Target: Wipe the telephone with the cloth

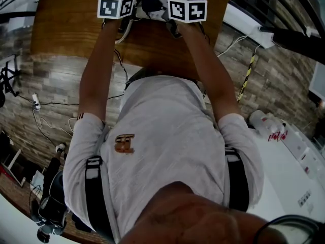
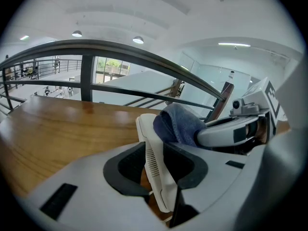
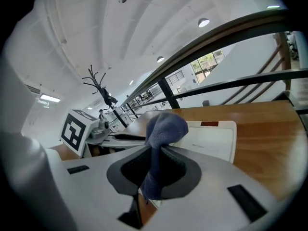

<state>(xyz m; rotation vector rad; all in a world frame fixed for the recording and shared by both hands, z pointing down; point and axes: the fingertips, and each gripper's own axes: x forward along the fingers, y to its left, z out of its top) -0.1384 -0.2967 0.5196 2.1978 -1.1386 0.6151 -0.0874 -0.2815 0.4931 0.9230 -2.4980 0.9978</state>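
A white telephone handset (image 2: 153, 162) stands on edge between my left gripper's (image 2: 156, 177) jaws, which are shut on it above the wooden table (image 2: 57, 129). A dark blue cloth (image 3: 161, 129) hangs bunched from my right gripper (image 3: 153, 172), which is shut on it. In the left gripper view the cloth (image 2: 178, 121) touches the handset's upper end. The white telephone base (image 3: 211, 141) lies flat on the table just beyond the cloth. In the head view both grippers (image 1: 129, 14) (image 1: 170, 14) sit close together at the table's far side, with the cloth (image 1: 152, 1) between them.
A dark metal railing (image 2: 144, 52) runs behind the table. A coiled cord (image 1: 123, 34) hangs down by the left gripper. Cables and a power strip (image 1: 35, 101) lie on the floor at the left. A white counter (image 1: 289, 156) with bottles stands at the right.
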